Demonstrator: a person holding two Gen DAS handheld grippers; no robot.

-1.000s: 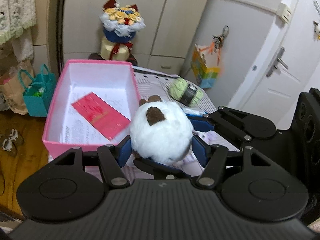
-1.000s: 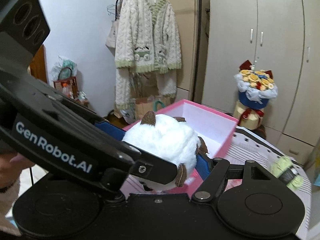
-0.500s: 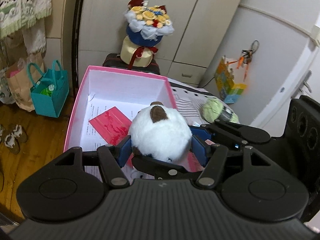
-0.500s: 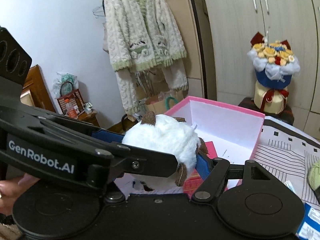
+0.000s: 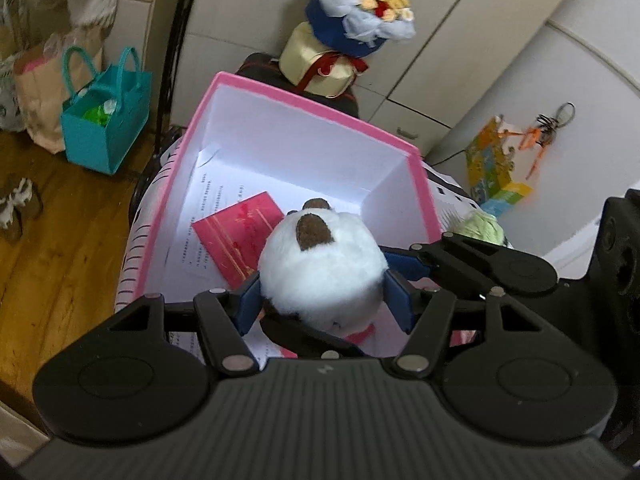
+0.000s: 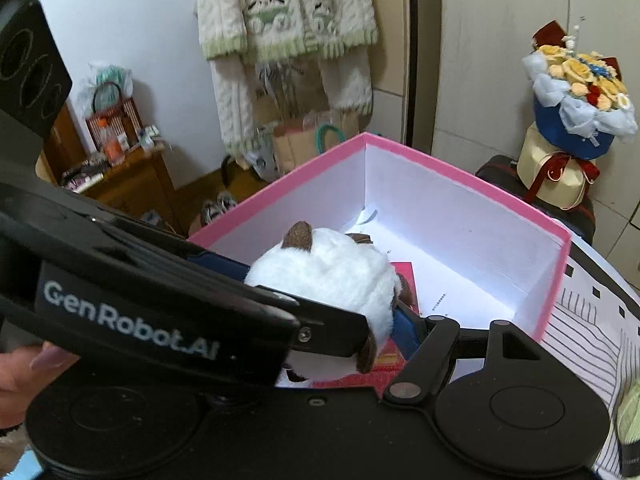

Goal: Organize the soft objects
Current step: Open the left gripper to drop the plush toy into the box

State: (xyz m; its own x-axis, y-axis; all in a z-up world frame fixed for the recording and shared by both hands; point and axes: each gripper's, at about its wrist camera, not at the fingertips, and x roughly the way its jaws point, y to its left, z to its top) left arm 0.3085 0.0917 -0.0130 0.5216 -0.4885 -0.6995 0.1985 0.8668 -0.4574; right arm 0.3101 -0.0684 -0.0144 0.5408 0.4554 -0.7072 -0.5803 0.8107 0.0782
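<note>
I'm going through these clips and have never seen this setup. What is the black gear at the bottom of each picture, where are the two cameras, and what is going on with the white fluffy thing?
No robot here: a person holds a two-finger gripper in each hand, and each gripper carries a fisheye camera that looks along its fingers. The black gear is the gripper itself. One picture is from the left gripper, the other from the right gripper. Both are shut on the same white plush, their blue pads pressing its sides, and hold it over the open pink box. In the box lie printed paper and a red card. The box stands on a striped cloth, with green yarn beside it.
</note>
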